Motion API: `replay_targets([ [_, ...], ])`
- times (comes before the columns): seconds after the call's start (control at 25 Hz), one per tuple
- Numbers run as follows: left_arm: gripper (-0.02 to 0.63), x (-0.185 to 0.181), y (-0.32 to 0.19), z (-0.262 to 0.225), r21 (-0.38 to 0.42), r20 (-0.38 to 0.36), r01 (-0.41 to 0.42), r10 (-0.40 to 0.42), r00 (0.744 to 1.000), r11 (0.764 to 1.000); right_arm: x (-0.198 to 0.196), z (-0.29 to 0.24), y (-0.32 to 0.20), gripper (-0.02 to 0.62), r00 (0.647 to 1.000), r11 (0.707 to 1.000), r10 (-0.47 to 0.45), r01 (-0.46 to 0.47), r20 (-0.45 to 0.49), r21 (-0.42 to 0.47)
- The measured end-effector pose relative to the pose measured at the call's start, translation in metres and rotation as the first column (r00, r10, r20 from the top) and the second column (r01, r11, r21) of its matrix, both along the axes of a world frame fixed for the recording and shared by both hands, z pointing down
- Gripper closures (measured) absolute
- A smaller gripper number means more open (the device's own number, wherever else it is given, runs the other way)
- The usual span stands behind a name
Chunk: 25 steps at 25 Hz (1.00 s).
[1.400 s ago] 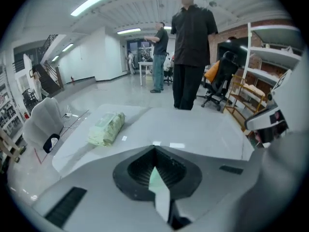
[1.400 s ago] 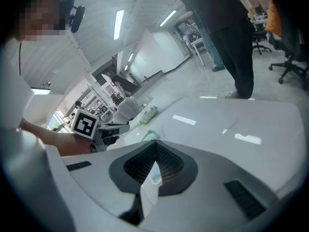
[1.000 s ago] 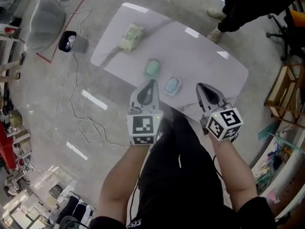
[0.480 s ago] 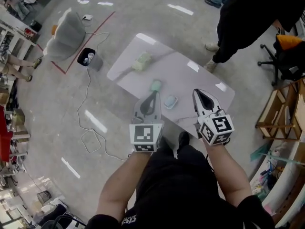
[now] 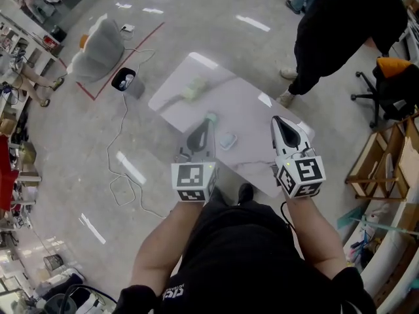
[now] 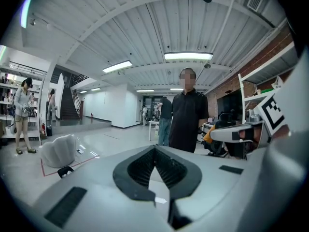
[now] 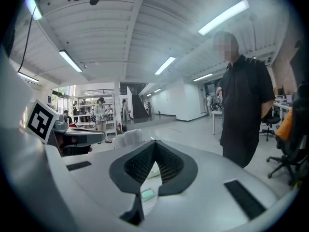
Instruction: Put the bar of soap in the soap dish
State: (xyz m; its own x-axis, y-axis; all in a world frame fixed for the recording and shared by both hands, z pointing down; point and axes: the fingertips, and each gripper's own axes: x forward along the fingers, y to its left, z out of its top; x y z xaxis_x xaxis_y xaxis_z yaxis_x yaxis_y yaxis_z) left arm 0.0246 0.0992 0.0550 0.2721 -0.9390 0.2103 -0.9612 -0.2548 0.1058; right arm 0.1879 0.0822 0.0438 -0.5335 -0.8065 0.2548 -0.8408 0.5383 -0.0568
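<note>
Far below me stands a white table (image 5: 252, 113). On it lie a green bar-shaped piece (image 5: 212, 115), a light blue rounded piece (image 5: 228, 140) and, farther off, a pale green item (image 5: 194, 89). My left gripper (image 5: 205, 126) is held high over the table's near edge with its jaws shut and empty; its tip partly hides the green piece. My right gripper (image 5: 283, 122) hangs level with it over the table's right end, also shut and empty. In the left gripper view the left gripper (image 6: 155, 148) points level across the room. Below the right gripper (image 7: 154, 141) the green piece (image 7: 147, 194) shows.
A person in black (image 5: 340, 31) stands beyond the table. A grey beanbag (image 5: 98, 54) and a black box (image 5: 124, 80) sit on the floor at the left, with a cable (image 5: 124, 169) trailing toward me. Wooden shelving (image 5: 376, 162) and an office chair (image 5: 393, 77) stand at the right.
Both grippers have risen together, still shut. The table and its items now look smaller and farther below, and the left gripper's tip has come over the green piece.
</note>
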Motion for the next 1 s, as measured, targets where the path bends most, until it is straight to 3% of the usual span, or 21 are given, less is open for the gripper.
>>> replay_targets([
  [0.2, 0.597, 0.001, 0.001, -0.008, 0.015, -0.016, 0.012, -0.012, 1.000, 1.000, 0.006, -0.019, -0.003, 0.584, 1.000, 0.999, -0.005, 0.004, 0.012, 0.043],
  [1.0, 0.597, -0.011, 0.003, -0.012, 0.017, 0.022, 0.010, -0.011, 1.000, 1.000, -0.006, -0.019, 0.001, 0.584, 1.000, 0.999, -0.019, 0.018, 0.012, 0.038],
])
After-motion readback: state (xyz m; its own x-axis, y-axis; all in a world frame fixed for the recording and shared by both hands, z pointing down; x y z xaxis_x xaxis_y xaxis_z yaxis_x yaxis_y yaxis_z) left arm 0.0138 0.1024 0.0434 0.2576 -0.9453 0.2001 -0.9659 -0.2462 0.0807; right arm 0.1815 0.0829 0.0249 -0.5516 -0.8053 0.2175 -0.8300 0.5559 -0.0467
